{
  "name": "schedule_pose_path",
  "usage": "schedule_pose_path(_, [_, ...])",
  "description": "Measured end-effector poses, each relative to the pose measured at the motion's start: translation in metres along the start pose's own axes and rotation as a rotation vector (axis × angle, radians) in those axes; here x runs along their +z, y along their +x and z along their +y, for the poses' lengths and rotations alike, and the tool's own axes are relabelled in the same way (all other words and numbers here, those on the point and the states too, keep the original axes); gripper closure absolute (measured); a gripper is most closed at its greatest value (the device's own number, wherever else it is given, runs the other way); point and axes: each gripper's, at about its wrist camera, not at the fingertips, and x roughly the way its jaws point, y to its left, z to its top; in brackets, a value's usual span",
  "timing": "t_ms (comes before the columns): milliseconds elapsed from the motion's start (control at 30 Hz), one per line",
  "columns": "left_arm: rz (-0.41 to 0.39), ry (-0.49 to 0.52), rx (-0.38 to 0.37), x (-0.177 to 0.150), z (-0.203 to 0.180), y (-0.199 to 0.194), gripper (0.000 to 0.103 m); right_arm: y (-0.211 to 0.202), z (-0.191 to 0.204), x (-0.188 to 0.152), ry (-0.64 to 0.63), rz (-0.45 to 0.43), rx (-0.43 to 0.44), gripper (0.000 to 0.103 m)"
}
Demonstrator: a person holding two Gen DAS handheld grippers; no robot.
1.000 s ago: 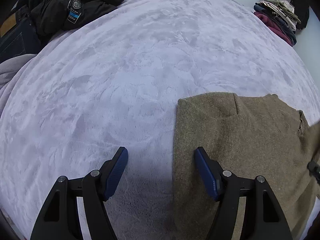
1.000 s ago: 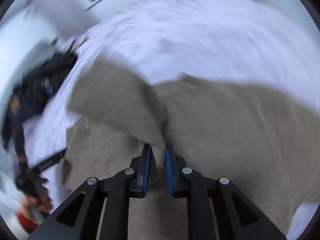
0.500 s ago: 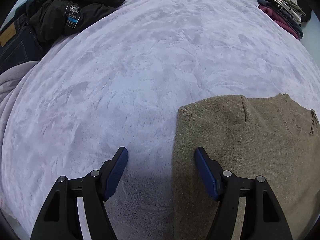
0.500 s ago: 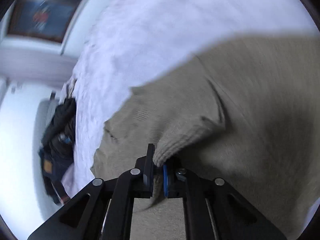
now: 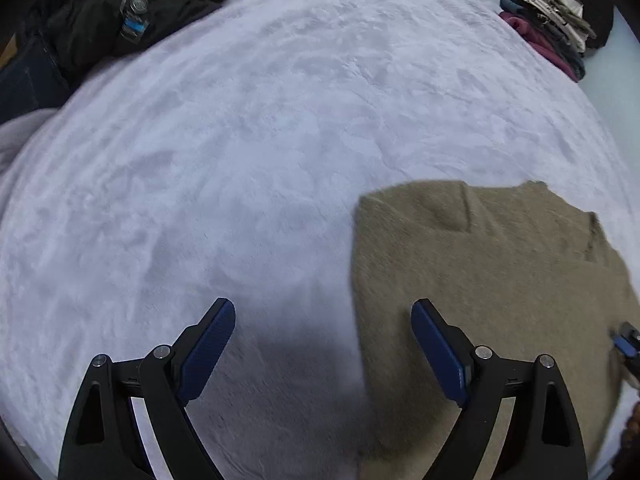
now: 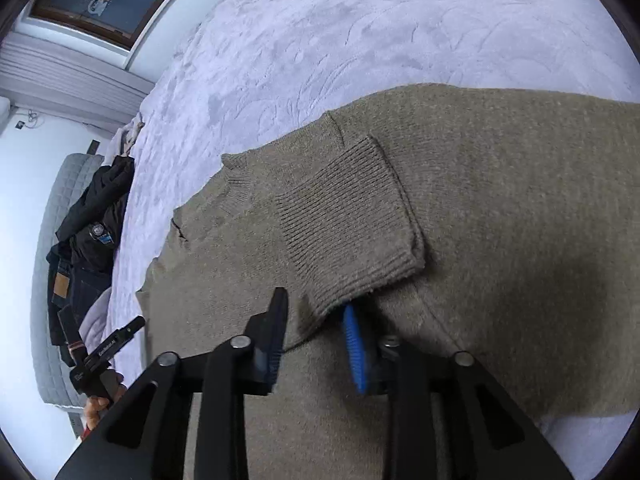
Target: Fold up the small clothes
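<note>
The olive-brown knitted sweater (image 6: pixel 500 200) is spread on the lilac plush bed (image 5: pixel 260 140). The right gripper (image 6: pixel 316 324), jaws just parted, is seen only there about the ribbed cuff (image 6: pixel 352 236); the left gripper (image 5: pixel 322 322), jaws wide and empty, straddles the sweater's edge. Dark clothes (image 5: pixel 132 12) lie far left.

left gripper (image 5: pixel 323 312): jaws just widened, empty | right gripper (image 6: pixel 316 312): jaws just parted
</note>
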Motion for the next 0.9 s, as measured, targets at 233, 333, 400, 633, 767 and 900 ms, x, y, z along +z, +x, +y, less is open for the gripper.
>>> schedule_pose_path(233, [0.14,0.001,-0.186,-0.041,-0.007,0.009,0.031,-0.007,0.022,-0.042,-0.007,0.079,0.129,0.059])
schedule_pose_path(333, [0.147,0.009,-0.21,-0.043,-0.018,0.013,0.09,0.011,0.032,-0.059,-0.025,0.135,0.125,0.059])
schedule_pose_path(400, [0.102,0.034,-0.193,-0.04,-0.022,0.001,0.092,0.015,0.036,-0.064,-0.021,0.147,0.131,0.059])
schedule_pose_path(633, [0.094,0.008,-0.116,-0.05,0.022,0.013,0.099,0.013,0.05,-0.066,-0.057,0.144,0.137,0.059])
schedule_pose_path(767, [0.024,-0.019,-0.065,-0.054,0.02,-0.004,0.099,0.016,0.044,-0.075,-0.037,0.161,0.121,0.059])
schedule_pose_path(900, [0.035,0.05,0.074,-0.06,-0.004,-0.013,0.099,0.013,0.044,-0.081,-0.038,0.166,0.107,0.058])
